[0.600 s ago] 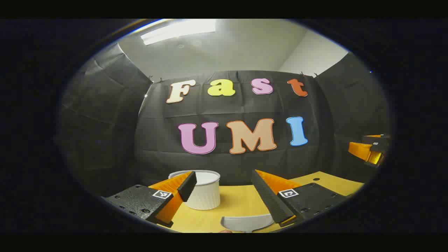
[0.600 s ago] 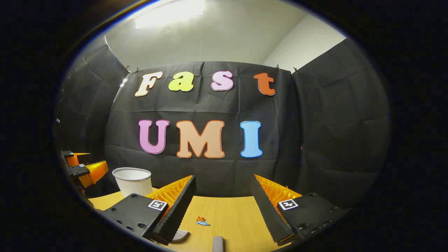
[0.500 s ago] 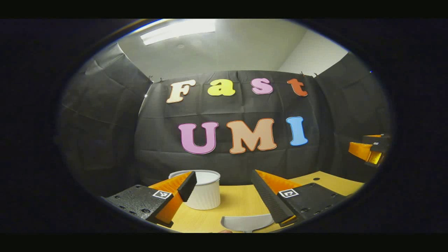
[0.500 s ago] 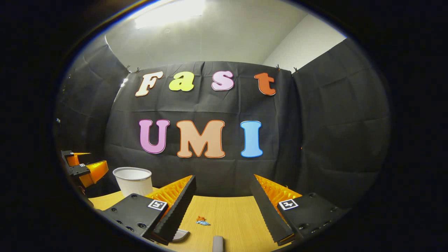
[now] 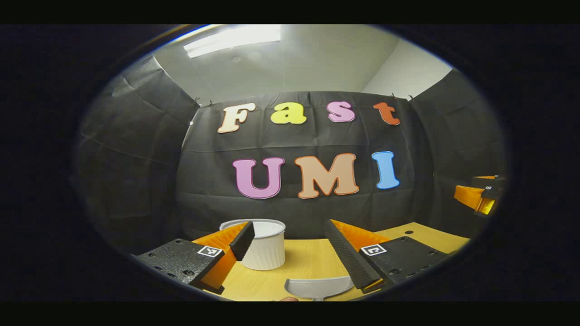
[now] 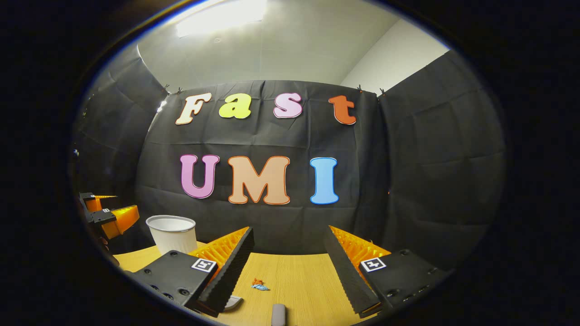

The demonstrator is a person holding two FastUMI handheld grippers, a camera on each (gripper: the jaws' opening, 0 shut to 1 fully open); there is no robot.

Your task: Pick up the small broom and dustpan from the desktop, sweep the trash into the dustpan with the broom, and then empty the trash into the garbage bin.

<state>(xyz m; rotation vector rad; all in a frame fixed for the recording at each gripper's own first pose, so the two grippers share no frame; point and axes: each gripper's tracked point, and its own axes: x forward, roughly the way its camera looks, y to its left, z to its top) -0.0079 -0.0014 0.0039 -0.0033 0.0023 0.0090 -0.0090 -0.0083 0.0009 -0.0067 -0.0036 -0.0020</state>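
On the wooden desktop, item by item, as my two tools see it.

1. My left gripper: fingers spread wide, nothing between them. It hangs above the desk, pointing toward the back wall.
2. My right gripper: likewise spread wide and holding nothing, above the desk.
3. Dustpan: grey, lying flat on the desk near the bottom of the left gripper view, between my left fingers but not touched by them. Its lower part is cut off at the edge. In the right gripper view a grey corner shows beside my left-hand finger, mostly hidden by it.
4. Broom handle: a grey rounded end at the bottom edge of the right gripper view; the rest is cut off, so I cannot make out the bristles.
5. Trash: small orange and blue scrap on the desk, too small to tell more.
6. Garbage bin: white, ribbed, upright at the back of the desk, partly hidden by my left finger.
7. Square printed markers on each gripper's finger mounts; not readable as writing.
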